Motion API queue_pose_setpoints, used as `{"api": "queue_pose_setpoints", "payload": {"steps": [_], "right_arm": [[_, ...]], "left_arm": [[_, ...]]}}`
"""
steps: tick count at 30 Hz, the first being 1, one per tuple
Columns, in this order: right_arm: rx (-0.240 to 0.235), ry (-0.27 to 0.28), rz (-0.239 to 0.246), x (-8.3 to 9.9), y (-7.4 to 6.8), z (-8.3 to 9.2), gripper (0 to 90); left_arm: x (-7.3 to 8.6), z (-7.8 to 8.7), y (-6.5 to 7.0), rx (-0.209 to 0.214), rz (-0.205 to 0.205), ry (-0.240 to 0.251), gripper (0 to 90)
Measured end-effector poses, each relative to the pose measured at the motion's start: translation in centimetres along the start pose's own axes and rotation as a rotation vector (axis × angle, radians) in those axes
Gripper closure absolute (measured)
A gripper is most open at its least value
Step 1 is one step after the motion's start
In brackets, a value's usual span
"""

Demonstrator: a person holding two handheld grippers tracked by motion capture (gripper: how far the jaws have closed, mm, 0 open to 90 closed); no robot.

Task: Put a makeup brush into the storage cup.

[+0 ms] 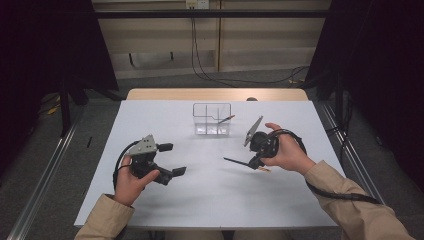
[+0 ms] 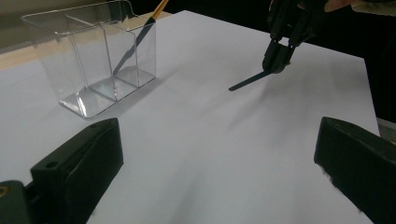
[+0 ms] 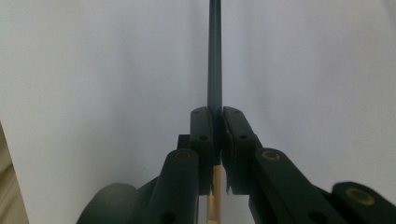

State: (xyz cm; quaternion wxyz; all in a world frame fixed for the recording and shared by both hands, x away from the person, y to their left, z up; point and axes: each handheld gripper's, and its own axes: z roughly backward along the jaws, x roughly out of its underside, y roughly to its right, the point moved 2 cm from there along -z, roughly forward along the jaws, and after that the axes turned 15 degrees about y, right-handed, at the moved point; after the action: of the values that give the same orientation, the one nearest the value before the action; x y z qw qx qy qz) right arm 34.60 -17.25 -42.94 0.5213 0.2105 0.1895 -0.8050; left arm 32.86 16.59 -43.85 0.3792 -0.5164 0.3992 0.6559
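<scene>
High view is showing my right gripper (image 1: pixel 256 161) clamping its jaws on a thin dark pencil-like stick with a pale wooden end (image 1: pixel 237 162), held just above the white worktop (image 1: pixel 210 200). My left gripper (image 1: pixel 172 160) is hovering with jaws apart. Another stick, possibly a pencil, is leaning in the clear plastic divided box (image 1: pixel 212 120).

Clear plastic organiser boxes with inner dividers: one (image 1: pixel 212 119), standing on the table.
Thin dark brushes with pale wooden ends: two, one leaning inside the clear box (image 1: pixel 225 119), one clamped in the right gripper (image 1: pixel 239 162).
Black two-jaw hand-held grippers: two, a left gripper (image 1: pixel 171 159) and a right gripper (image 1: pixel 256 161).
White rectangular tables: one (image 1: pixel 210 195).
Hands: two, one left hand (image 1: pixel 131 184) and one right hand (image 1: pixel 289 152).
</scene>
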Motion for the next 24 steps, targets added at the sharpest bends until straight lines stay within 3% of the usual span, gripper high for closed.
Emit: {"api": "queue_pose_setpoints", "payload": {"steps": [24], "right_arm": [[-0.083, 0.015, 0.112, -3.3, -3.0, -1.8, 83.7]], "left_arm": [[-0.5, -1.7, 0.1, 0.042, -0.008, -0.022, 1.3]]}}
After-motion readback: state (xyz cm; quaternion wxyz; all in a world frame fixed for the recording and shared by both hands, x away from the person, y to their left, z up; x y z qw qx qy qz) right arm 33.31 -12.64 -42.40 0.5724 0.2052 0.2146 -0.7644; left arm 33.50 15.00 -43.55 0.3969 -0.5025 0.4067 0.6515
